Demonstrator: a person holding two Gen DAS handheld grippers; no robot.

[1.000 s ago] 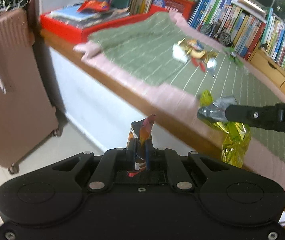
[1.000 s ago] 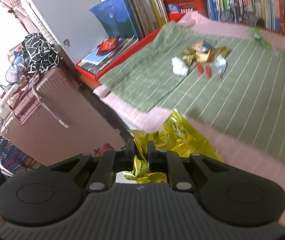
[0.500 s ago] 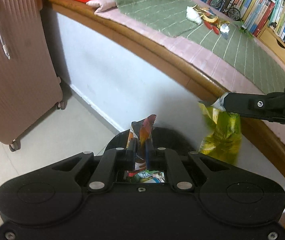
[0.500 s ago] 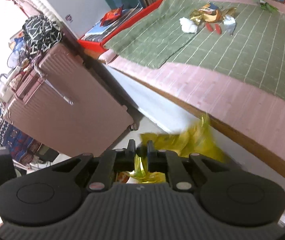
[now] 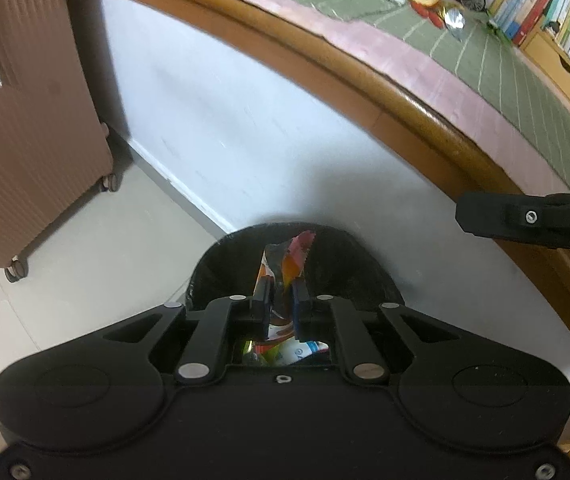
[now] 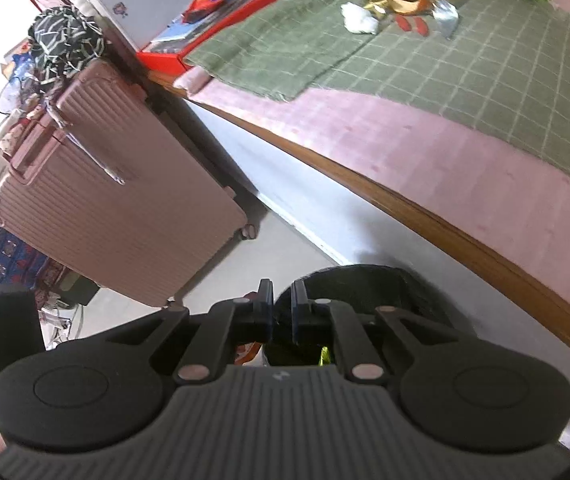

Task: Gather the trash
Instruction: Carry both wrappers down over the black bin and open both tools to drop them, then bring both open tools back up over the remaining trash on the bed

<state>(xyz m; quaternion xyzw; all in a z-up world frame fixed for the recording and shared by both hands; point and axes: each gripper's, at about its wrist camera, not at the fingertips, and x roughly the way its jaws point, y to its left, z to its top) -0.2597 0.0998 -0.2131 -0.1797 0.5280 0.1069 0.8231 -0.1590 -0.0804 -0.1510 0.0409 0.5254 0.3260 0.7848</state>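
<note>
The left hand-held gripper [image 5: 281, 296], clamped on a snack wrapper [image 5: 285, 264], hovers over the black bin [image 5: 337, 252] and should part its fingers squarely above the opening, while the right hand-held gripper [image 6: 281, 300] stands slightly apart, empty.

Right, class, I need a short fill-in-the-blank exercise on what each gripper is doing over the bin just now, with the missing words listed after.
1. The left gripper is shut on a colourful snack ____ above the black bin.
2. The right gripper holds ____ between its fingers.
3. Beside the bed stands a ____ suitcase.
4. More trash, including a crumpled white tissue, lies on the ____ checked blanket.

Missing words: wrapper; nothing; pink; green
</note>
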